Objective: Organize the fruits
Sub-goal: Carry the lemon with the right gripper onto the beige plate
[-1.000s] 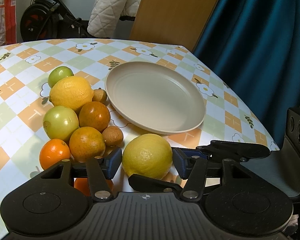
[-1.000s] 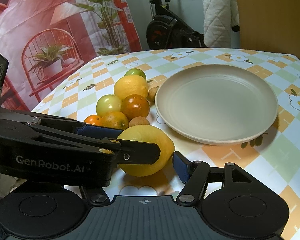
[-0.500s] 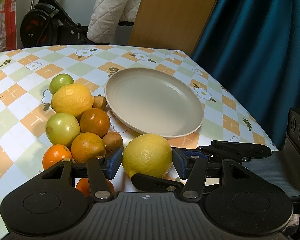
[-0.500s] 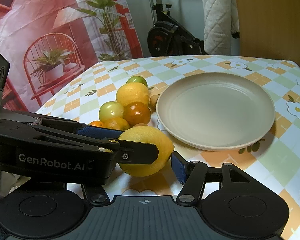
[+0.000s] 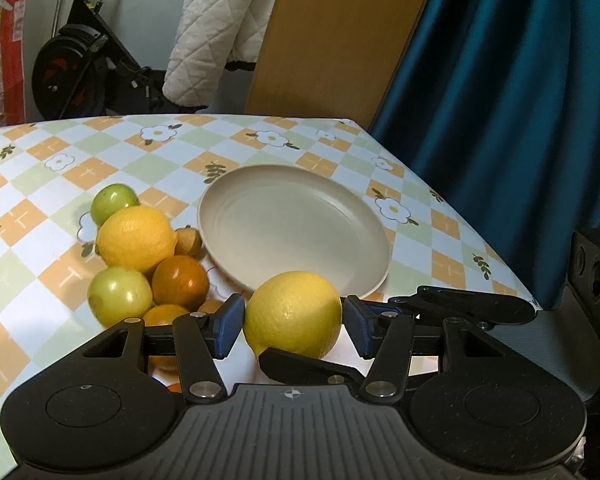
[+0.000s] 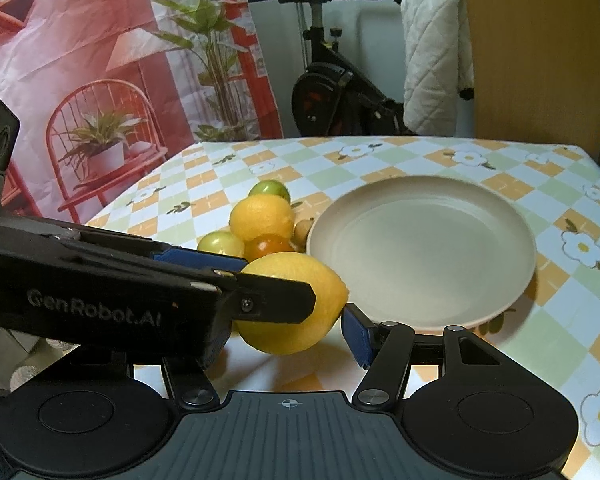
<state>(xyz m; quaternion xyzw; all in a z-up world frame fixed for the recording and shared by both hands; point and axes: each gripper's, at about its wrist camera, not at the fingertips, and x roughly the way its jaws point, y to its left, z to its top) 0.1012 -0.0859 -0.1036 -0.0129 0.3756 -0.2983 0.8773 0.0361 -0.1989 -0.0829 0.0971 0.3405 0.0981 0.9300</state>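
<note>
A yellow lemon (image 5: 294, 314) hangs just above the checkered tablecloth, in front of the near rim of the beige plate (image 5: 300, 216). My left gripper (image 5: 293, 320) is shut on it, a blue pad against each side. My right gripper (image 6: 288, 328) grips the same lemon (image 6: 288, 304) crosswise. Its right pad (image 6: 354, 332) touches the lemon's tip, and its left pad is hidden behind the left gripper's arm (image 6: 140, 288). In the left wrist view the right gripper's fingers (image 5: 476, 308) come in from the right. The plate (image 6: 420, 240) holds nothing.
A pile of fruit lies left of the plate: a second lemon (image 5: 136, 238), two green fruits (image 5: 118, 296), an orange (image 5: 180, 282) and a small brown fruit (image 5: 190, 240). The table's right edge meets a blue curtain (image 5: 520, 120). An exercise bike (image 5: 84, 76) stands behind.
Both views have tipped upward and the table looks farther off. The lemon has stayed between the pads and now overlaps the plate's near rim. The other fruits lie where they were.
</note>
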